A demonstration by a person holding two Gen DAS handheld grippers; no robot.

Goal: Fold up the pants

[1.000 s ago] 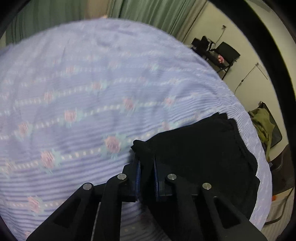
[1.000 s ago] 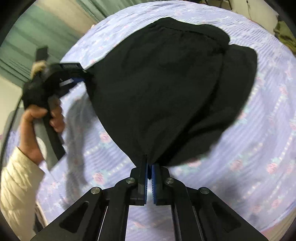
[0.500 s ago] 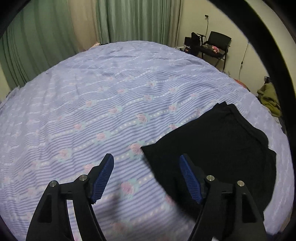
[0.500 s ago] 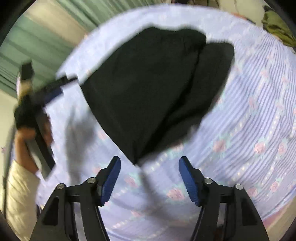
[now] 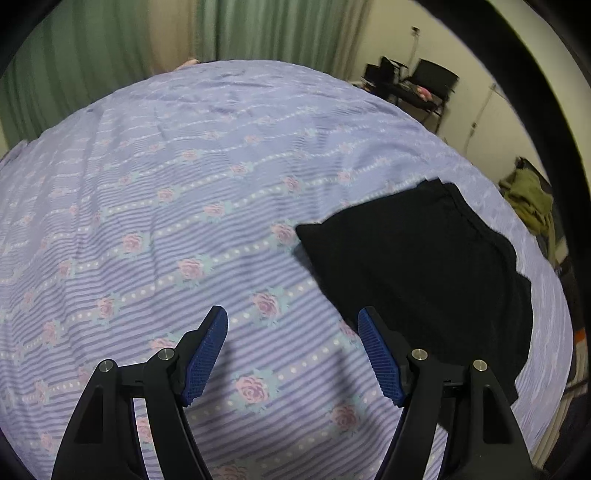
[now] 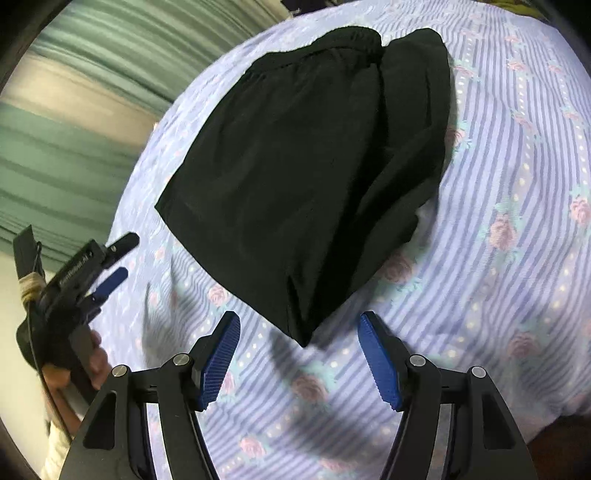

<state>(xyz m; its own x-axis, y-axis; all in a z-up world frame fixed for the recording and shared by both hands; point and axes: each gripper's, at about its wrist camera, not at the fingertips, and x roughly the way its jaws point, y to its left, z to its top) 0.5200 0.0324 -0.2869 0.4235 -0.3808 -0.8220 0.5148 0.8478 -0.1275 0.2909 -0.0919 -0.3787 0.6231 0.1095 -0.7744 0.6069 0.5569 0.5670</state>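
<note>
The black pants [image 6: 295, 177] lie folded on the bed [image 5: 184, 184], which is covered with a lavender striped sheet printed with pink roses. In the right wrist view the gathered waistband is at the far end, and a second layer of fabric shows along the right edge of the stack. The nearest corner of the pants points toward the right hand-held gripper [image 6: 299, 354].

Right hand-held gripper: released. Its blue pads stand wide apart, one on each side of that corner, and neither touches the fabric.

Left hand-held gripper [image 5: 291, 350]: released. Its blue pads are spread over bare sheet and nothing lies between them. The pants [image 5: 424, 277] lie to its right; its right finger overlaps the edge of the fabric in this view.

In the right wrist view the left hand-held gripper [image 6: 110, 258] appears at the left edge, clear of the pants, gripped by a hand [image 6: 92, 362].

Green curtains [image 5: 258, 29] hang behind the bed.
</note>
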